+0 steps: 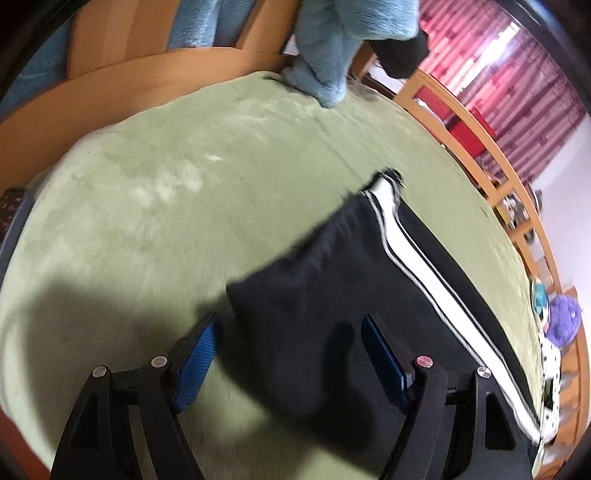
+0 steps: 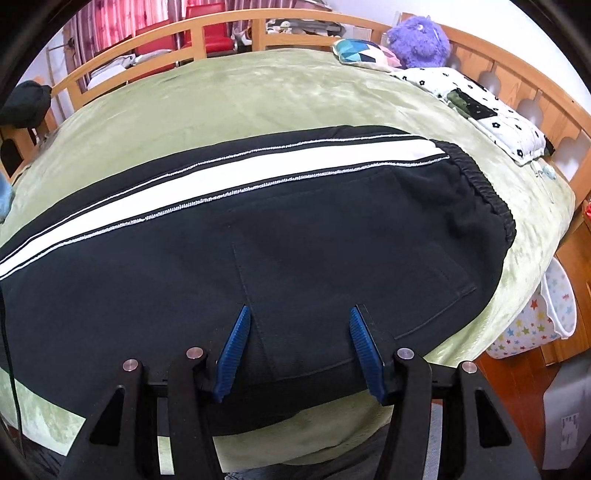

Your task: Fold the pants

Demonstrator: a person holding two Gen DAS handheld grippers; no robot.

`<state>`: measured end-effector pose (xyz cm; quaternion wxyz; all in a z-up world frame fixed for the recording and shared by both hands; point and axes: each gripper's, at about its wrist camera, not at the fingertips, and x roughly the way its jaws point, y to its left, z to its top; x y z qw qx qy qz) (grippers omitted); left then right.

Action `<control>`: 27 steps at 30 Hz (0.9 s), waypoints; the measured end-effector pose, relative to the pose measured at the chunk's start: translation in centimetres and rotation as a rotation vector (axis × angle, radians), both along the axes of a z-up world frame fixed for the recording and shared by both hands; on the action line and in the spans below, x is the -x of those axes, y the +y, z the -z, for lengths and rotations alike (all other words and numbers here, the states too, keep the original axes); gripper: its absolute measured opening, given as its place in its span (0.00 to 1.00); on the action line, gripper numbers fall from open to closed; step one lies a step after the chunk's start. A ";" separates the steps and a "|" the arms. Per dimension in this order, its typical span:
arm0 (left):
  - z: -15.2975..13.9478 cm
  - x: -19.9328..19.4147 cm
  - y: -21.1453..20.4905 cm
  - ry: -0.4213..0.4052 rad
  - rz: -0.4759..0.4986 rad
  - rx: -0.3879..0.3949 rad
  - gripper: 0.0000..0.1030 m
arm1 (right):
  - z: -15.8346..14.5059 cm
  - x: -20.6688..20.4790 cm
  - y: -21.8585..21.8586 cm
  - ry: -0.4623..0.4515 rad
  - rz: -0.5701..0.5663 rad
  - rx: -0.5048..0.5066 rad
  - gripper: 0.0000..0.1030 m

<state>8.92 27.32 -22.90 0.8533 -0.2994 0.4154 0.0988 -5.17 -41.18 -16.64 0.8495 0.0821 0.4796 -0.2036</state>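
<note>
Left gripper (image 1: pixel 290 334): its blue ribbed pads are standing well apart, clamping nothing; it is hovering over the cuff end of the pants (image 1: pixel 332 295), one pad above the dark cloth, the other above bare blanket.

Right gripper (image 2: pixel 299 328): its jaws are standing apart as well, gripping nothing; the tips are hanging just above the seat of the pants (image 2: pixel 295 229), close to the near edge and the stitched back pocket (image 2: pixel 354 288).

Where the pants are lying: flat on the green blanket (image 2: pixel 258 88) of the bed, doubled leg on leg, the white stripe (image 2: pixel 207 184) running along the far side.

Long axis: it is running side to side across the right wrist view, waistband (image 2: pixel 480 188) at the right, legs trailing off to the left; each hand is sitting nearest its own end, so the left looks placed for the cuffs and the right for the waist.

Likely next step: carrying one end over the other, judging by the lie of the cloth.

Materials: the pants are looking like thick, matte fleece, with a gathered elastic waist and a smooth woven stripe edged in pale piping; the blanket is plush and mottled.

Surroundings: a wooden bed rail (image 2: pixel 295 22) is curving round the far edge, with a purple plush toy (image 2: pixel 417 40) and a flowered pillow (image 2: pixel 491 110) beside it.
</note>
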 end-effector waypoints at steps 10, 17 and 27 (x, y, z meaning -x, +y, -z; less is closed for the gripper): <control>-3.7 -0.2 0.3 -0.117 0.027 0.020 0.18 | -0.4 0.2 -0.1 -0.018 0.008 -0.019 0.54; -14.6 1.0 -10.2 -0.313 0.230 -0.132 0.17 | -1.9 1.9 -1.4 -0.097 -0.028 -0.041 0.54; -19.4 3.6 -36.5 -0.390 0.621 -0.277 0.16 | -3.9 8.3 -7.4 -0.172 -0.028 0.021 0.54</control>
